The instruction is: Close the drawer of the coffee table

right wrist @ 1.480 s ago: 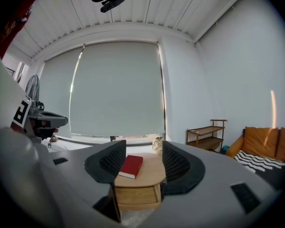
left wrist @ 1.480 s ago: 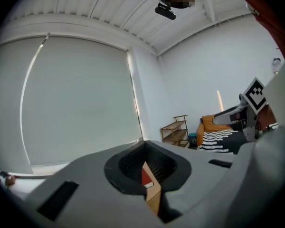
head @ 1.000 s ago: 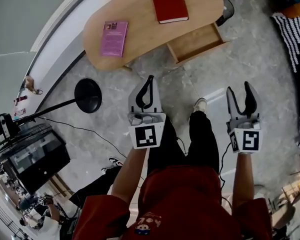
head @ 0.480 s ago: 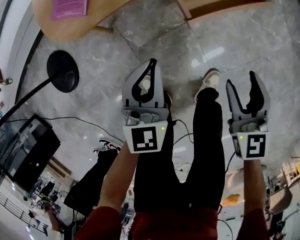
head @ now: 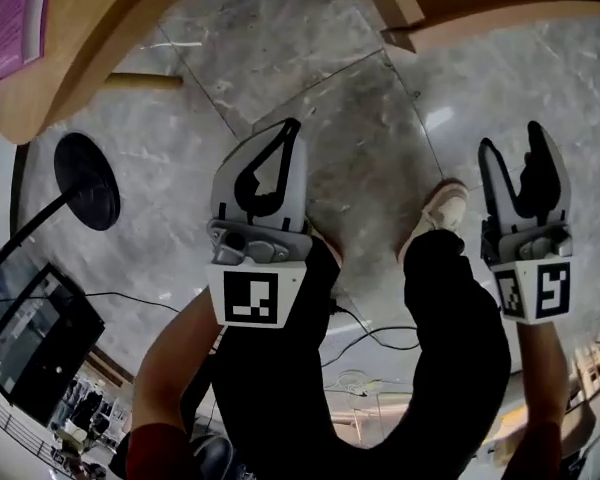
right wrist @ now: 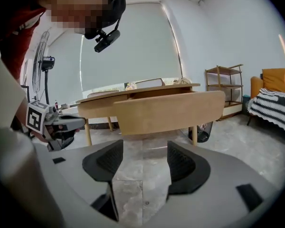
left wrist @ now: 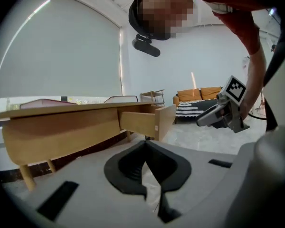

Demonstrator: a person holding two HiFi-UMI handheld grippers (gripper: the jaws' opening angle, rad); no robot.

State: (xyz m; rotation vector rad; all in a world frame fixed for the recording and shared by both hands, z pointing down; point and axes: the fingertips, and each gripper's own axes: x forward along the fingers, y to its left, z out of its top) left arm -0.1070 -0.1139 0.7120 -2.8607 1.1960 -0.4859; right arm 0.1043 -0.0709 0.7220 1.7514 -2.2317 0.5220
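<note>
The wooden coffee table (head: 90, 28) fills the top left of the head view, and its drawer (head: 460, 8) stands pulled out at the top right. My left gripper (head: 292, 125) hangs over the grey floor short of the table, its jaws shut and empty. My right gripper (head: 510, 143) is level with it on the right, below the drawer; its jaws are opening with nothing between them. In the left gripper view the drawer (left wrist: 149, 122) juts from the table (left wrist: 57, 127). The right gripper view faces the drawer's front panel (right wrist: 168, 110) straight on, beyond the open right gripper (right wrist: 145, 146).
A pink book (head: 15, 18) lies on the table. A black round stand base (head: 85, 178) sits on the floor at left, and a dark monitor (head: 35, 338) at lower left. The person's legs and shoe (head: 440, 213) are between the grippers. A cable (head: 380, 333) runs on the floor.
The view and both grippers have sunk much closer to the floor. The table and drawer have slid up to the frame's top. The right jaws stand wider apart.
</note>
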